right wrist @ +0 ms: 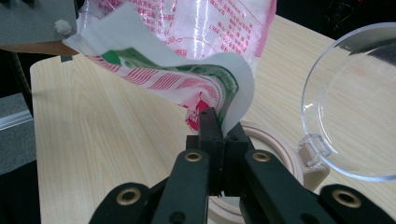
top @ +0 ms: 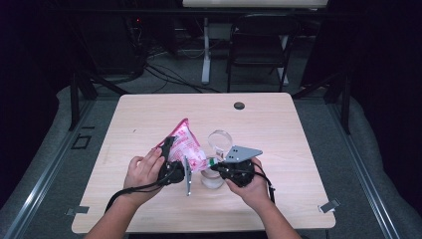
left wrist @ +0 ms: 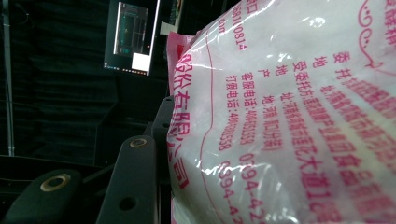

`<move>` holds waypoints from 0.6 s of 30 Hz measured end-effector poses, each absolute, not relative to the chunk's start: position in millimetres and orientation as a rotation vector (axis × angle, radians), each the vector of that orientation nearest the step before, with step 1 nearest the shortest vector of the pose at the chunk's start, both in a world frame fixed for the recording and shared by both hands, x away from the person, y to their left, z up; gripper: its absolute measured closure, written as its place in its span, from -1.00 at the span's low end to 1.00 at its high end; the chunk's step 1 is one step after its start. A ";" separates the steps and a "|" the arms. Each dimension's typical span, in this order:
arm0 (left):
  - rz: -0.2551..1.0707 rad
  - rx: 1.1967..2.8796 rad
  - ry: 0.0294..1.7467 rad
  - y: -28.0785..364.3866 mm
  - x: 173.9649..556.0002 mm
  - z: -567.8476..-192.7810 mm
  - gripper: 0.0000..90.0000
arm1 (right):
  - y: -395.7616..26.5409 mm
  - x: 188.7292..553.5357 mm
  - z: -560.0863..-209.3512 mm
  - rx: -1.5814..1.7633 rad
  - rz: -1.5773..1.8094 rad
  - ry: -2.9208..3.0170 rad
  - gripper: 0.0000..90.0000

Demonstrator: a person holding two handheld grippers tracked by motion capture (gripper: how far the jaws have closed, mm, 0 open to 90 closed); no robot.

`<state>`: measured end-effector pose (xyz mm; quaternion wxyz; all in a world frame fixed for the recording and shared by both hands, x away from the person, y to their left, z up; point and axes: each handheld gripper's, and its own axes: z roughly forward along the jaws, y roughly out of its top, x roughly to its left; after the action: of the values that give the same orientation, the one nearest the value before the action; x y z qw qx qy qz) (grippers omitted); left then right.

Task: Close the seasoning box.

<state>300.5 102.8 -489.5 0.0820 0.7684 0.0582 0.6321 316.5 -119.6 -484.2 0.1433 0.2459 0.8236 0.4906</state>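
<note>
A pink-and-white printed plastic bag [top: 186, 144] is held tilted above the table between both hands. My left gripper [top: 169, 145] is shut on the bag's upper left side, and the bag [left wrist: 289, 116] presses against its black finger [left wrist: 133, 177]. My right gripper [top: 213, 166] comes in from the right and is shut on the bag's lower corner [right wrist: 224, 93], jaws pressed together [right wrist: 218, 133]. Under that corner stands a clear jar [top: 213, 180] with a beige rim [right wrist: 280, 149]. Its clear hinged lid [right wrist: 355, 102] stands open behind it [top: 220, 139].
The light wooden table [top: 278, 129] carries a small black round disc [top: 239, 105] near its far edge. A dark folding chair [top: 259, 45] and a white table leg [top: 205, 50] stand beyond. Metal clips [top: 329, 205] sit at the front corners.
</note>
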 end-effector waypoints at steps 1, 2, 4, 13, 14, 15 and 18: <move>1.891 2.292 0.172 102.6 300.7 -489.5 0.35 | -119.2 316.4 -484.5 0.712 1.418 2.372 1.00; 1.893 2.289 0.168 102.5 300.9 -489.4 0.35 | -119.3 316.4 -484.5 0.711 1.417 2.374 1.00; 1.894 2.292 0.165 102.1 300.7 -488.5 0.35 | -119.4 316.5 -484.5 0.712 1.419 2.372 1.00; 1.900 2.292 0.157 100.9 299.9 -486.2 0.38 | -119.4 316.3 -484.4 0.711 1.418 2.373 1.00; 1.899 2.291 0.157 100.7 299.9 -486.2 0.38 | -119.4 316.3 -484.3 0.712 1.417 2.371 1.00; 1.899 2.292 0.155 100.6 300.0 -486.1 0.38 | -119.5 316.4 -484.4 0.711 1.420 2.371 1.00; 1.901 2.289 0.148 100.2 300.3 -485.7 0.38 | -119.9 316.6 -484.3 0.712 1.418 2.371 1.00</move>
<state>300.3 100.2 -485.7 0.0811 0.7658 0.0496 0.6361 316.6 -119.9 -484.3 0.1438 0.2469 0.8225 0.4917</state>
